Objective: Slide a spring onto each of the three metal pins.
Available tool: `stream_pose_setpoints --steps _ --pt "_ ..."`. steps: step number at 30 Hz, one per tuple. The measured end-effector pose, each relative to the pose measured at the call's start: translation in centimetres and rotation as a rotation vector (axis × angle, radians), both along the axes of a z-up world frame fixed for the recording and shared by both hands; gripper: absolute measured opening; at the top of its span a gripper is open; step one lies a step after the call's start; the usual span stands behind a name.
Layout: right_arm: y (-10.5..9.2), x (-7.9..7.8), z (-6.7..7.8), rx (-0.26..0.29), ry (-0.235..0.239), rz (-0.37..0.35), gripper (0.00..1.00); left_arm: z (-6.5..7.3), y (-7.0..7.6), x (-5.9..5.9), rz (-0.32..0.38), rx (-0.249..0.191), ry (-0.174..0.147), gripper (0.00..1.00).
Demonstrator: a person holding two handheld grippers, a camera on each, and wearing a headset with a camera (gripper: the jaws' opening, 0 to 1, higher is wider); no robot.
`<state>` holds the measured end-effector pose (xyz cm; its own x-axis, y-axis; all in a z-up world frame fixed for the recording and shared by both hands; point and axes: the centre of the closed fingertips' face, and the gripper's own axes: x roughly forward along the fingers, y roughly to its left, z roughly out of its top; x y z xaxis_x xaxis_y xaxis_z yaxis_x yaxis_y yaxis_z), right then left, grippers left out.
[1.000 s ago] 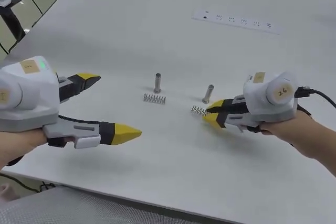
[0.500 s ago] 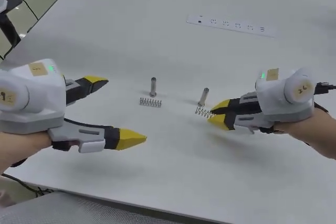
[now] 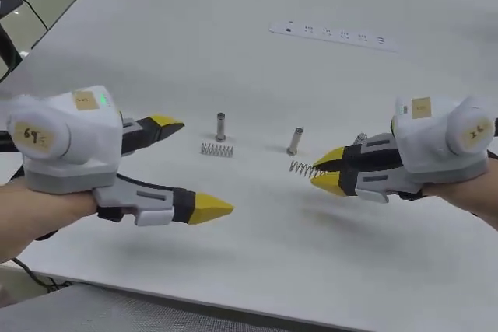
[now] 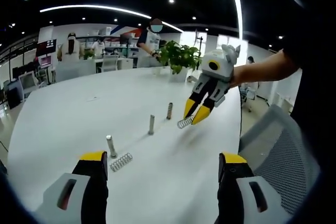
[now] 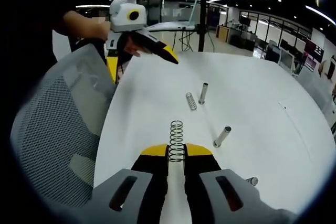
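The right hand-held gripper (image 3: pixel 315 172) hides most of the third small grey metal pin (image 3: pixel 359 138) and one end of the thin coiled wire spring (image 3: pixel 302 167).

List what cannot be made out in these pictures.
Third silver metal pin: head view, mostly behind the right gripper.
Whether that pin carries a spring: left gripper view, too small.
Held end of the coiled wire spring: head view, behind the right gripper's yellow tips.
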<state>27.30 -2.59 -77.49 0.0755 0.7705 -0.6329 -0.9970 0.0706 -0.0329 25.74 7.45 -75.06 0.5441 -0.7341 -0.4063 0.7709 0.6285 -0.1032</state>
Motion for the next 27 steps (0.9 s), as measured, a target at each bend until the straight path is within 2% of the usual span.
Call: stream_pose_setpoints --steps 3,4,11,15,19,22,27 --pt "-0.1 -0.4 0.0 -0.011 -0.007 0.022 0.08 -0.1 -1.7 0.0 -0.044 -0.004 0.004 0.80" --pt "-0.2 -0.5 0.0 -0.015 -0.007 0.028 0.08 -0.1 -1.9 0.0 -0.048 -0.004 0.001 0.79" --pt "-0.2 -0.9 0.3 0.002 -0.002 0.028 0.08 -0.3 -4.9 0.2 -0.139 -0.007 0.013 0.64" --pt "-0.2 -1.2 0.3 -0.001 -0.001 0.038 0.08 -0.4 -6.0 0.0 -0.182 -0.008 0.008 0.54" --pt "-0.2 -1.5 0.4 0.000 -0.003 0.055 0.08 -0.3 -7.0 -0.1 -0.211 -0.031 0.014 0.41" --pt "-0.2 -1.5 0.6 0.000 -0.009 0.063 0.08 -0.1 -7.7 0.0 -0.222 -0.058 0.024 0.39" --pt "0.0 -1.8 1.1 0.008 -0.014 0.076 0.08 -0.3 -8.3 0.5 -0.232 -0.055 0.019 0.35"
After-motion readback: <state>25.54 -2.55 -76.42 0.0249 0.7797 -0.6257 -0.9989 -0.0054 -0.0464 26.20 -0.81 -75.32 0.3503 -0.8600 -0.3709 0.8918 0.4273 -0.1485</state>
